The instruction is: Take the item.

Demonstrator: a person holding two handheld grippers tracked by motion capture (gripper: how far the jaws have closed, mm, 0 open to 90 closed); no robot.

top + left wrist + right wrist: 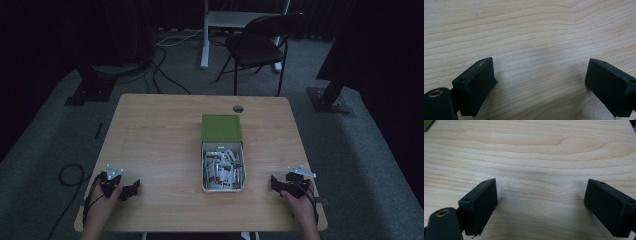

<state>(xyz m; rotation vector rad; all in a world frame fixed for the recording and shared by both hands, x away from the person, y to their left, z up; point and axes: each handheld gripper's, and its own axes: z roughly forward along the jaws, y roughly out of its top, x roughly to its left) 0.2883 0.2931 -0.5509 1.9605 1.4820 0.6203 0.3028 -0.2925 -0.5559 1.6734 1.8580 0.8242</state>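
Near the middle of the worktop (150, 130) stands a white box (223, 187), open on top and filled with a loose heap of small white packets (222, 170) printed in red and green; what the packets hold is too small to tell. Touching the far end of the box lies a green lid (221, 128), flat on the wood, and beyond that lid a small round hole (238, 108) shows in the worktop close to its far edge. Left of the box, well apart from it and close to the near edge, the left tool (131, 189) rests on the wood in a person's hand, a grey three-cornered plate on top and its jaws pointing toward the box. From its own camera the left tool (540, 80) stands released, its two black jaws spread wide with bare wood grain between them, and it holds nothing. Right of the box, also well apart and near the same edge, the right tool (275, 183) lies in the other hand, jaws turned toward the box. Seen along its jaws, the right tool (541, 198) is likewise released and wide, gripping nothing, with a green corner at the top left edge of that view. Behind the worktop, on the grey floor, stands a black folding chair (257, 47).
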